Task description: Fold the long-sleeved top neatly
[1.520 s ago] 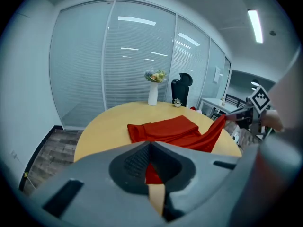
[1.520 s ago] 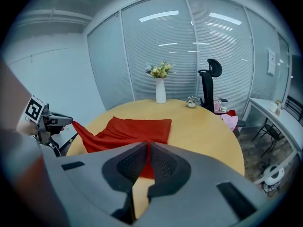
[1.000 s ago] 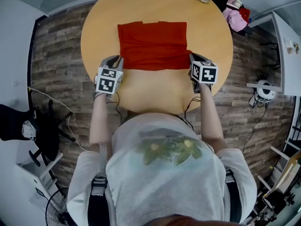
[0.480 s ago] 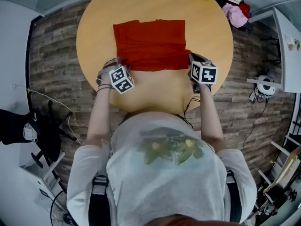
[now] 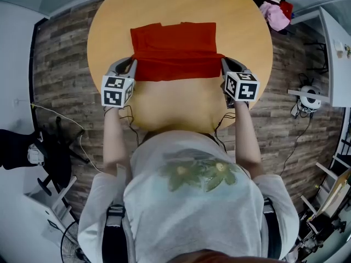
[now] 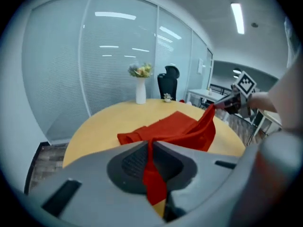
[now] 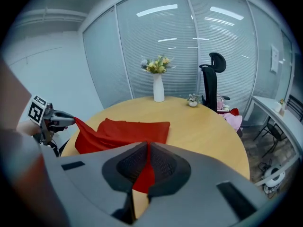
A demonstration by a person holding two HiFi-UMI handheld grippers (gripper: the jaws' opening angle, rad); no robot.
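Note:
The red long-sleeved top [image 5: 173,48] lies partly folded in a rectangle on the round wooden table [image 5: 181,106]. My left gripper [image 5: 131,66] is at its near left corner. Its jaws have just been closing, and they are now shut on a strip of the red cloth [image 6: 152,174]. At the near right corner, my right gripper [image 5: 224,64] is shut on the red fabric [image 7: 144,176]. The near edge hangs lifted between the two grippers. Each gripper view shows the other gripper: the right gripper [image 6: 226,101] and the left gripper [image 7: 59,119], both holding a raised corner.
A white vase of flowers [image 7: 158,86] and a small ornament [image 7: 192,100] stand at the table's far side. A black office chair [image 7: 211,86] is beyond it, with pink items [image 5: 274,19] beside it. Glass walls surround the room. Cables trail on the wooden floor.
The left gripper swung off the near left corner, then came back onto it a little farther up the table and shut on the cloth. The right gripper has stayed on its corner.

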